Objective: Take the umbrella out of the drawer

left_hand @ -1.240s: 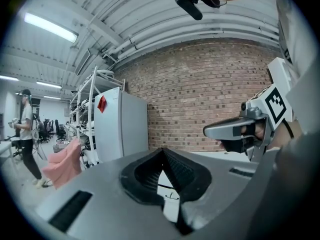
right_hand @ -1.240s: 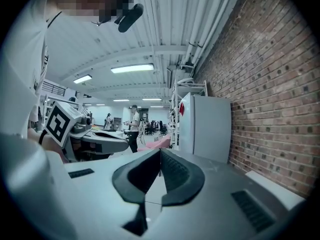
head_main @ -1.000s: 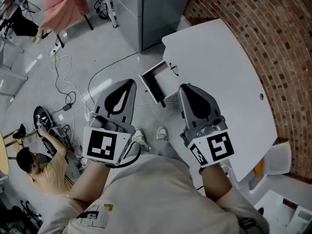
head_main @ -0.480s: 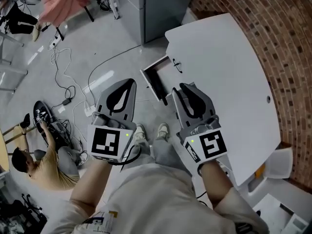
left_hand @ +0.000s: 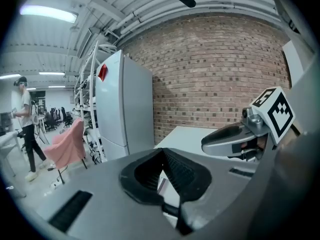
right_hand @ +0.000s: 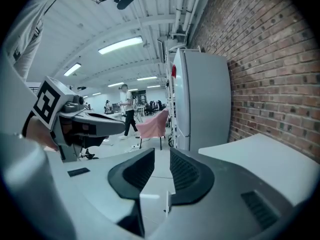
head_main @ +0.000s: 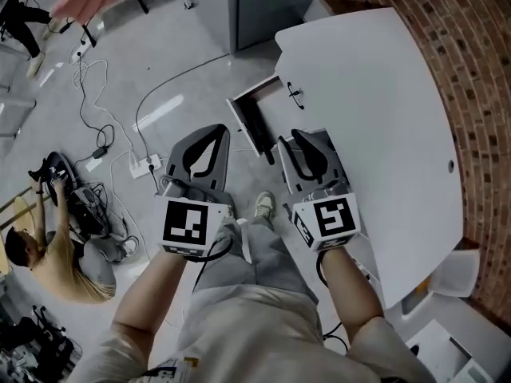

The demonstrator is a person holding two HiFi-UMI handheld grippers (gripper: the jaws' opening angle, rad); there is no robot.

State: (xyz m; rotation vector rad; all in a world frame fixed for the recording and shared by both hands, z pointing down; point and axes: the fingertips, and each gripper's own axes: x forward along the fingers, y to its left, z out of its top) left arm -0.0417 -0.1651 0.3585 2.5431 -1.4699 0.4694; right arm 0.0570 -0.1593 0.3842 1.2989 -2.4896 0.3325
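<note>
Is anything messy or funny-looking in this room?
The drawer under the white desk hangs open, and its inside is too dark to see into. Loose cables snake across the floor beside a power strip. Nothing looks spilled or broken.

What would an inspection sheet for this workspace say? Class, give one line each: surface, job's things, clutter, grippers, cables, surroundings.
Surface: white table, top nearly bare.
Job's things: drawer pulled open; umbrella not made out in its dark inside.
Clutter: small dark item near the table's edge, too small to tell.
Grippers: left gripper shut, empty; right gripper open, empty.
Cables: white cables and power strip on the floor.
Surroundings: brick wall, tall cabinet, person crouched on the floor.
</note>
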